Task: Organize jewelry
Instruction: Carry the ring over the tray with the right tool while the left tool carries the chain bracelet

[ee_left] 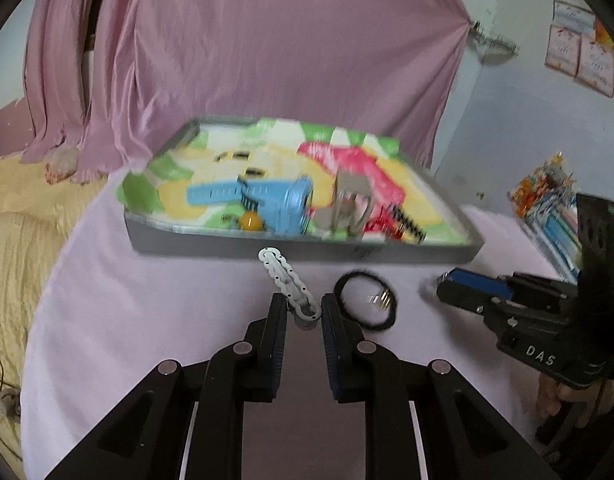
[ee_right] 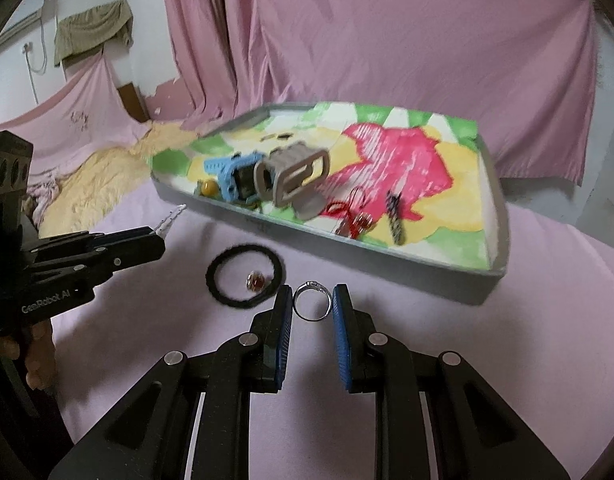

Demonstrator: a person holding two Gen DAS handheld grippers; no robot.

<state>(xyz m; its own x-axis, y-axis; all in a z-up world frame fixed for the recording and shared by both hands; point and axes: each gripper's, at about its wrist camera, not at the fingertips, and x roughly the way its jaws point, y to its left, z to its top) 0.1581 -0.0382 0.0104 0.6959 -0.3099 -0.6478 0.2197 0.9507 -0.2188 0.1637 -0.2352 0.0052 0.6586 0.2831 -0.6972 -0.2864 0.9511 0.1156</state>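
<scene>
My left gripper [ee_left: 303, 304] is shut on the near end of a white link bracelet [ee_left: 277, 268], which sticks out forward towards the tray. In the right wrist view this gripper [ee_right: 159, 240] hangs left of centre, the bracelet [ee_right: 173, 214] poking past its tip. My right gripper [ee_right: 313, 296] is shut on a silver ring [ee_right: 312, 302] standing upright between the blue pads. A black hair tie [ee_right: 245, 276] lies on the pink cloth with a small red-gold piece [ee_right: 255, 280] inside it. The grey tray [ee_right: 387, 258] holds a blue watch [ee_right: 231, 176], a grey watch [ee_right: 295, 172] and small red pieces [ee_right: 347, 212].
The tray [ee_left: 227, 244] has a bright flowered lining and sits at the back of the pink-covered table. Pink drapes hang behind it. Yellow bedding [ee_left: 23, 208] lies to the left, and a colourful packet [ee_left: 547, 200] to the right. A hand [ee_left: 555, 396] grips the right gripper's handle.
</scene>
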